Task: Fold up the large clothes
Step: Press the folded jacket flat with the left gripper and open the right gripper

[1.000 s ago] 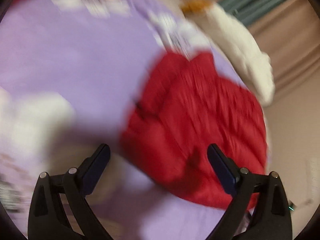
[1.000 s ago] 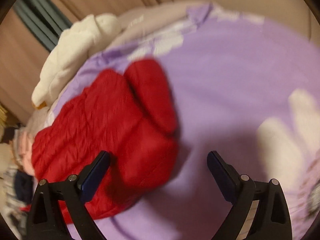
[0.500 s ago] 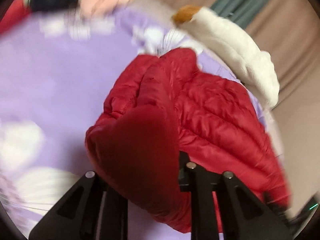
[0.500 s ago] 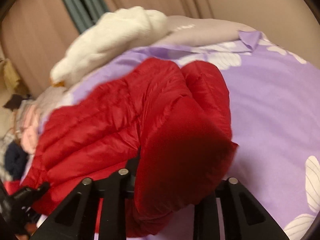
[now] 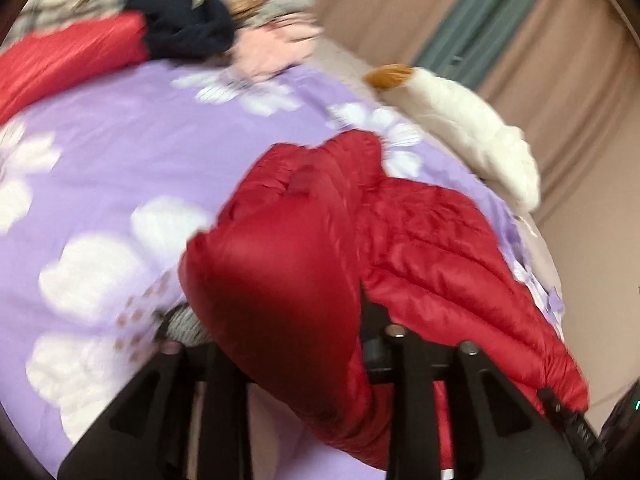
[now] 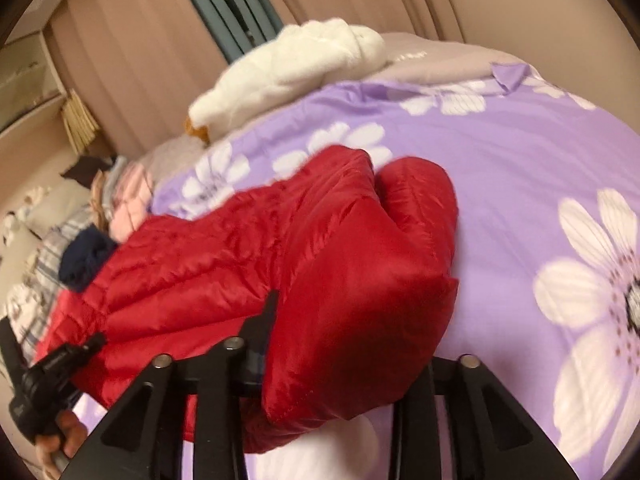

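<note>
The red puffer jacket (image 5: 420,248) lies on the purple flowered bedspread (image 5: 120,152), and its near edge is lifted up off the bed. The left gripper (image 5: 296,360) pinches one corner of that edge, and the right gripper (image 6: 340,360) pinches the other corner. Both sets of jaws are letting out a little, but red cloth is squeezed between them. The jacket stretches long from one gripper across to the other. The rest of it lies ahead of both, toward the white plush toy (image 6: 296,64). Both hands look equally near, so the fold would likely go forward.

Tongs (image 5: 296,360) gripping red jacket (image 5: 440,248), opening
</note>
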`<state>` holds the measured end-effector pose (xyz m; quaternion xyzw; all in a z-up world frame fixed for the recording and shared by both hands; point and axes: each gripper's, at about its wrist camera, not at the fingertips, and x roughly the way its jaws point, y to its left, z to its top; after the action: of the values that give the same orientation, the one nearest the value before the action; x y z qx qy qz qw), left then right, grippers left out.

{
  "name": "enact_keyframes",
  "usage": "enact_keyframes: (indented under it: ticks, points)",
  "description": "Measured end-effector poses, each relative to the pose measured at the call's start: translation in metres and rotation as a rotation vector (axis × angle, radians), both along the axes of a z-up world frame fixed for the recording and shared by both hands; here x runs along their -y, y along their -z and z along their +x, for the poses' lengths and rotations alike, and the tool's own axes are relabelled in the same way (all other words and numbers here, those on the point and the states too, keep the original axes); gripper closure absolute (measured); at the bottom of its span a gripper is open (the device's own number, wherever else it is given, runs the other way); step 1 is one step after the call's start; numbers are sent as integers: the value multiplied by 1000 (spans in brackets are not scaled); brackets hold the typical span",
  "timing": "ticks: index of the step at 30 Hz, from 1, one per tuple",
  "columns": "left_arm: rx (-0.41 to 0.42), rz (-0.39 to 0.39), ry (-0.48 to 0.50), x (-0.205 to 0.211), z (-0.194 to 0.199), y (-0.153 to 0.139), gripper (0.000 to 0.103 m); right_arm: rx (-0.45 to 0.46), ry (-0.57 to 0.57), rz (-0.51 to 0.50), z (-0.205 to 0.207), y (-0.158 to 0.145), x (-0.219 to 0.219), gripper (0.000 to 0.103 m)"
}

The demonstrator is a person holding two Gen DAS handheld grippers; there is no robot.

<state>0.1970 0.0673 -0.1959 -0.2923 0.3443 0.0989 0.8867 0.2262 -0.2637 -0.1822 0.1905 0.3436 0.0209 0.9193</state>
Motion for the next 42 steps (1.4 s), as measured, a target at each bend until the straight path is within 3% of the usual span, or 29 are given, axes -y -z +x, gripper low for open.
enact_keyframes:
  ticks: [1,3,6,8,11,13,17,19,20,22,23,24,26,29,34,36,38,42]
  points:
    - [-52,-46,-32,-5,1,8,55,-29,18,17,-3,5,6,62]
    - [-75,-88,-40,-10,-3,15,48,-60,58,48,-10,8,17,55]
    - [-105,-3,-64,-9,-13,17,32,-42,153,28,-27,2,29,29]
    - [-106,24,-72,-8,-17,14,29,-4,205,-20,-38,-11,36,22]
    - [-130,0,-8,-9,-16,13,26,51,251,-84,-41,-28,42,20]
    - [-153,-81,3,-18,-23,24,25,65,249,-106,-36,-36,43,20]
    - [-178,-205,34,-21,-12,38,26,97,229,-64,-18,-45,38,20]
    - [-167,-200,90,-12,5,36,27,117,189,-58,-6,-46,28,20]
    - [-173,-170,121,-6,12,35,27,123,170,-67,-2,-46,23,21]
    - [-171,-95,160,3,24,34,25,131,123,-91,10,-43,11,40]
    - [-156,-76,159,3,26,34,26,104,111,-103,15,-39,7,58]
    - [-148,-66,146,3,27,34,27,82,96,-119,21,-34,3,66]
    - [-129,-71,87,1,27,36,31,43,82,-139,31,-13,-3,68]
    - [-92,-41,21,6,21,34,41,-42,151,-208,44,30,-4,69]
    - [-67,275,32,45,21,13,62,-45,174,-304,45,32,-11,70]
    - [-40,357,30,56,14,9,66,-46,176,-299,42,30,-9,70]
    - [-26,367,29,56,8,9,69,-58,189,-288,37,23,-4,70]
    - [-22,306,24,43,7,8,75,-68,198,-302,22,2,3,70]
